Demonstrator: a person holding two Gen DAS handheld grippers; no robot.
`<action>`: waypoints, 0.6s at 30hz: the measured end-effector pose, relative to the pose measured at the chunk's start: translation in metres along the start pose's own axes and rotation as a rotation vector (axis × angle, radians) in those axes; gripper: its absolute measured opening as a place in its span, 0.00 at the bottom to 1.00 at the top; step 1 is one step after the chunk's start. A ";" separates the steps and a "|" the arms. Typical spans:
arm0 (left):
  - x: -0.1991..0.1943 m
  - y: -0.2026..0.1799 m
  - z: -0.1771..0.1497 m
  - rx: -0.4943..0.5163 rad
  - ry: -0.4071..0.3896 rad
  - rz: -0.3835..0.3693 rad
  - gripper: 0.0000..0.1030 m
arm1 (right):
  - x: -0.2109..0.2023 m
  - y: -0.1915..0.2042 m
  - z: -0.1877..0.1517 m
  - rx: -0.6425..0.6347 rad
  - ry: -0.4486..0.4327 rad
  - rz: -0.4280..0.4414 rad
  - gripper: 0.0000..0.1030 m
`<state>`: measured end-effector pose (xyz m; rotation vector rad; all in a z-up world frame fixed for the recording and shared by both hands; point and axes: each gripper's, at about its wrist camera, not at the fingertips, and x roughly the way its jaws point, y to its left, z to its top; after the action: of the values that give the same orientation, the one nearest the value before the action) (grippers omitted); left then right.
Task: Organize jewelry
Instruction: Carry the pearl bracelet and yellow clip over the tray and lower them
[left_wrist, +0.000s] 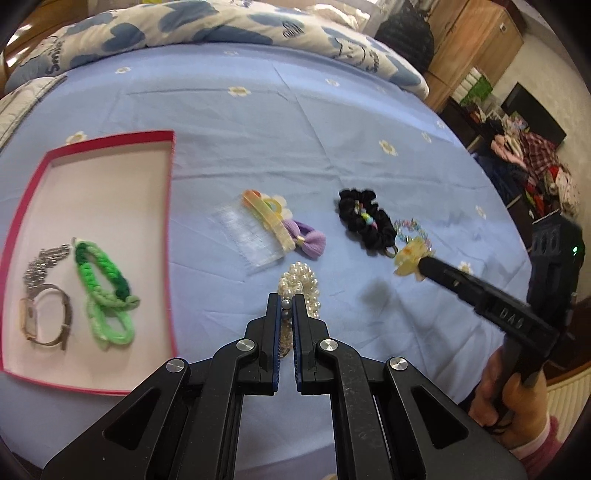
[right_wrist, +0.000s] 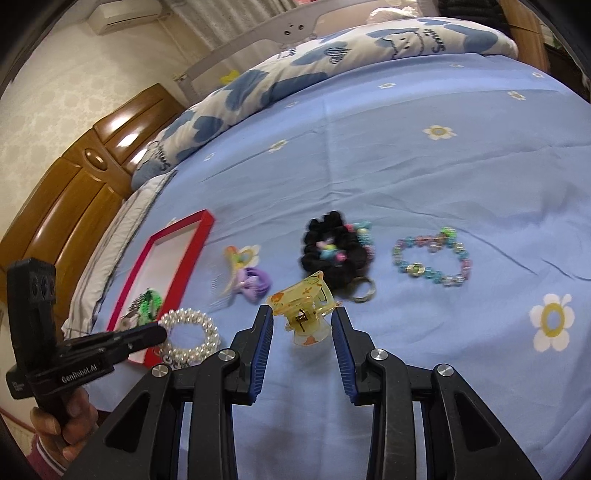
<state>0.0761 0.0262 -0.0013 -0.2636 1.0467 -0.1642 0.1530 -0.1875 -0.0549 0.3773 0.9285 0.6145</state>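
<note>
Fingers of the left gripper (left_wrist: 285, 306) pinch the pearl bracelet (left_wrist: 299, 286) (box (left_wrist: 110, 134) lies left); right gripper (right_wrist: 302, 314) gapes around the yellow hair clip (right_wrist: 303, 304), lying crosswise between them.

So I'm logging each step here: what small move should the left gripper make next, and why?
Probably lift and carry left toward the box. The left gripper looks shut on the pearl bracelet, which still lies on the sheet, while the box already holds the watch and green bands.
</note>
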 end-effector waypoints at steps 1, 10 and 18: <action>-0.004 0.003 0.001 -0.006 -0.008 0.002 0.04 | 0.002 0.005 0.000 -0.010 0.003 0.008 0.32; -0.034 0.038 0.004 -0.083 -0.073 0.035 0.04 | 0.017 0.047 0.005 -0.079 0.033 0.073 0.32; -0.058 0.072 0.006 -0.155 -0.126 0.077 0.04 | 0.033 0.085 0.011 -0.140 0.056 0.131 0.32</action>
<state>0.0536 0.1107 0.0288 -0.3684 0.9441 0.0027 0.1497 -0.1016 -0.0228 0.2977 0.9133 0.8088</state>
